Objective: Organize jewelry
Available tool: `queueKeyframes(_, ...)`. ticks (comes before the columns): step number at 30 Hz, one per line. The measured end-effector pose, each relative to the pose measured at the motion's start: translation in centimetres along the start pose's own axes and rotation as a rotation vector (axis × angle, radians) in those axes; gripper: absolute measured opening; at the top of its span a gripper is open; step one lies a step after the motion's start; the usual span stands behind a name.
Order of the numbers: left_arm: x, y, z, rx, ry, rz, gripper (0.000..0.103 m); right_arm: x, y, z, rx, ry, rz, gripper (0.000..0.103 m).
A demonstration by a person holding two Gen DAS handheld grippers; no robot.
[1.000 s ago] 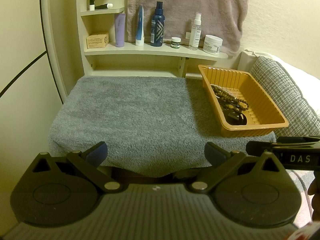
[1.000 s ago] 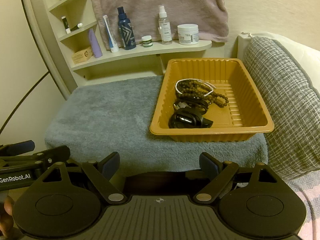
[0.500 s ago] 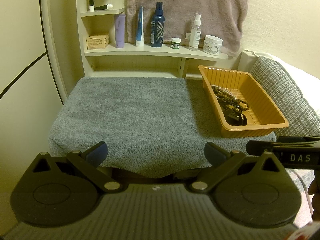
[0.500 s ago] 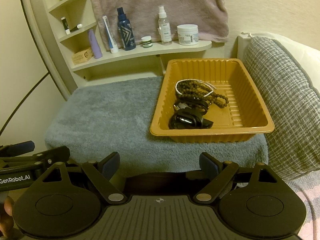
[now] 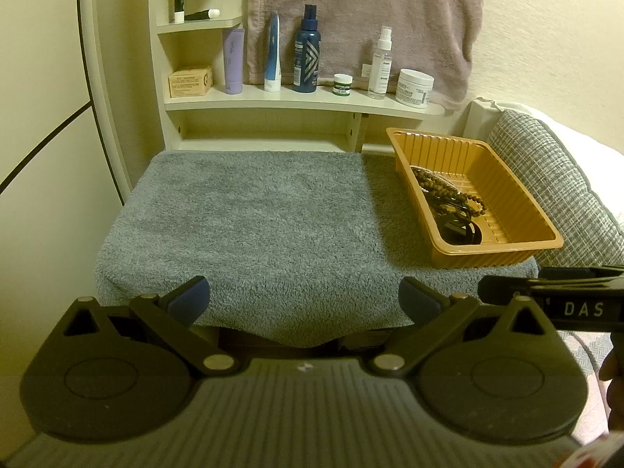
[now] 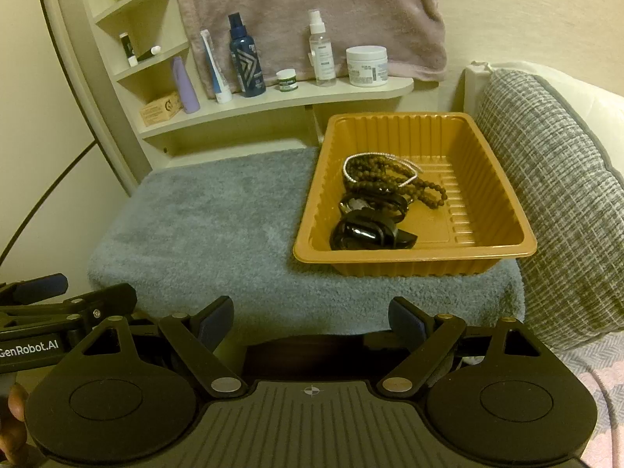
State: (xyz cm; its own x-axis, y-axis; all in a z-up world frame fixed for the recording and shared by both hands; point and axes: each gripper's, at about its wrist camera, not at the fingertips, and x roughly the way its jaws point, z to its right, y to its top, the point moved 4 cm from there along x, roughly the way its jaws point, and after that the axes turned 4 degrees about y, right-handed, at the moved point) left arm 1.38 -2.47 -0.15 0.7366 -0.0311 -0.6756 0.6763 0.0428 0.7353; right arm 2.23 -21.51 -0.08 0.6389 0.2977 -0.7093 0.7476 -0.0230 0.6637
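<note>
An orange plastic tray (image 6: 487,179) sits on the right side of a grey towel (image 6: 202,226). In it lie a brown bead string (image 6: 390,179), a thin white bead bracelet (image 6: 409,163) and black glossy pieces (image 6: 366,230). The tray also shows in the left wrist view (image 5: 503,191) with the beads (image 5: 440,187). My right gripper (image 6: 310,318) is open and empty, near the towel's front edge. My left gripper (image 5: 304,298) is open and empty, near the towel's front edge, left of the tray.
A shelf (image 5: 296,101) behind the towel holds bottles, tubes and jars, among them a dark blue bottle (image 5: 307,50) and a white jar (image 5: 414,87). A pink towel (image 5: 362,11) hangs on the wall. A grey checked cushion (image 6: 553,195) lies right of the tray.
</note>
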Motion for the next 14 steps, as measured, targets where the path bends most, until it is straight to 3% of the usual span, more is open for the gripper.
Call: queueKeyframes(14,-0.29,0.24,-0.32,-0.012,-0.004,0.028,0.103,-0.01,-0.15,-0.16,0.003,0.005,0.003,0.086)
